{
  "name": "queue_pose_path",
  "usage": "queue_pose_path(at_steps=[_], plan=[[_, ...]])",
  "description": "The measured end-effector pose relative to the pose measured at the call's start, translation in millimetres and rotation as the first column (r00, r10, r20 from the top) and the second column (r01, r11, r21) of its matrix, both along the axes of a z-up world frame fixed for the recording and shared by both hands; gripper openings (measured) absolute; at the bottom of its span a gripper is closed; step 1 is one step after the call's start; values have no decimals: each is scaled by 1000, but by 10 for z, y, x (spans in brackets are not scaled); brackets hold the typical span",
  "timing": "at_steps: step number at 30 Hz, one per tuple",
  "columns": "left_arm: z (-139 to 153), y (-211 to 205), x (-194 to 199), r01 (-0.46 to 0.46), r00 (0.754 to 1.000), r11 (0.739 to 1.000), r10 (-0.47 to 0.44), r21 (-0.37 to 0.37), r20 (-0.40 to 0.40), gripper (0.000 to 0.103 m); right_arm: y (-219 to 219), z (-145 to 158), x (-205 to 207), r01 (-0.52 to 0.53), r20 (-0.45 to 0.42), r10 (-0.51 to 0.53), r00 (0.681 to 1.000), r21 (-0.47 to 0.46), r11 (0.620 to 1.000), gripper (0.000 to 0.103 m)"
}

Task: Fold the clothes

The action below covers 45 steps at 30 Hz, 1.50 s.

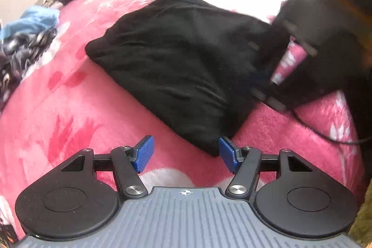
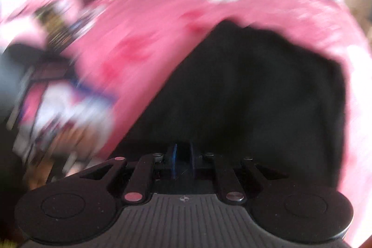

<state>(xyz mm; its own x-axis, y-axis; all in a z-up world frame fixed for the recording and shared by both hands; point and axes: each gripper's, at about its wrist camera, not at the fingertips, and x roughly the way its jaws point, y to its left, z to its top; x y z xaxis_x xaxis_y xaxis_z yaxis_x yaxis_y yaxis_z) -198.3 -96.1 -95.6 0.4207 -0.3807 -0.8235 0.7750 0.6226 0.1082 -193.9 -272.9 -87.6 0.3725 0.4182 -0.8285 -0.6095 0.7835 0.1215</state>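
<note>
Nearest in the left wrist view, the left hand-held gripper (image 1: 186, 152) stands spread, its blue pads (image 1: 143, 153) bare, with the near corner of the black garment (image 1: 186, 66) lying just between and ahead of them, not pinched. The garment sits folded into a thick, rough wedge on the pink blanket (image 1: 69, 113) of a bed, its long edge running from the near corner up to the far left.

At the garment's right side the right hand-held gripper (image 1: 309, 57) reaches in. In its own blurred view the right hand-held gripper (image 2: 182, 160) has its pads pressed nearly together, and black cloth fills the space ahead; it probably pinches a fold of the garment, though the smear leaves that unsure.

The cloth looks soft, limp and light, likely to sag and slip out of its fold if lifted by one point. A corner or a doubled edge, taken through all layers, would be the better hold.

Far left lies a heap of other clothes (image 1: 28, 38), blue and patterned.
</note>
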Motion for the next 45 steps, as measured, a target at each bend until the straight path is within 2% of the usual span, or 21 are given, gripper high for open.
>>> queue_pose_path(at_steps=[2,5,8,10,15,19,21,25,31,34,37,40,42,45], plan=[[43,2,16,8,1000,999,-8,-45,-1,62,-31,81,-154,-46,-24,47,999,17,999,12],[62,-61,53,27,1000,996,-27,-80,4,62,-214,288,-81,16,8,-17,1000,39,999,12],[-5,-152,139,37,999,995,-37,-97,4,61,-327,403,151,109,99,-108,989,-5,994,12],[-47,-193,163,48,999,993,-50,-108,-7,61,-299,414,341,129,163,-118,980,-59,990,12],[-165,-222,78,87,994,991,-94,-105,-59,61,-1,332,697,-8,181,18,983,-56,998,12],[-248,-245,31,123,988,989,-130,-86,-80,62,282,70,906,-124,137,130,982,-52,991,11],[-274,-255,19,133,986,987,-141,-84,-88,63,351,-22,987,-141,142,149,979,-64,988,11],[-294,-252,30,137,984,986,-146,-90,-102,64,324,-73,1370,-85,152,81,985,17,996,10],[-303,-229,42,137,982,985,-148,-101,-117,65,357,-158,1925,-4,181,-4,984,45,999,10],[-298,-214,49,135,981,985,-148,-105,-123,65,339,-197,2168,68,165,-85,983,105,992,10],[-290,-210,42,137,981,985,-149,-105,-124,65,289,-214,2331,199,193,-217,957,106,974,10],[-288,-194,36,138,981,985,-150,-105,-122,65,99,-164,2417,323,150,-343,927,146,935,11],[-296,-187,37,138,981,985,-151,-108,-122,65,-20,-24,2304,306,150,-335,930,189,933,11],[-287,-152,47,133,981,985,-148,-114,-126,65,-164,132,2014,177,111,-207,972,233,956,12]])
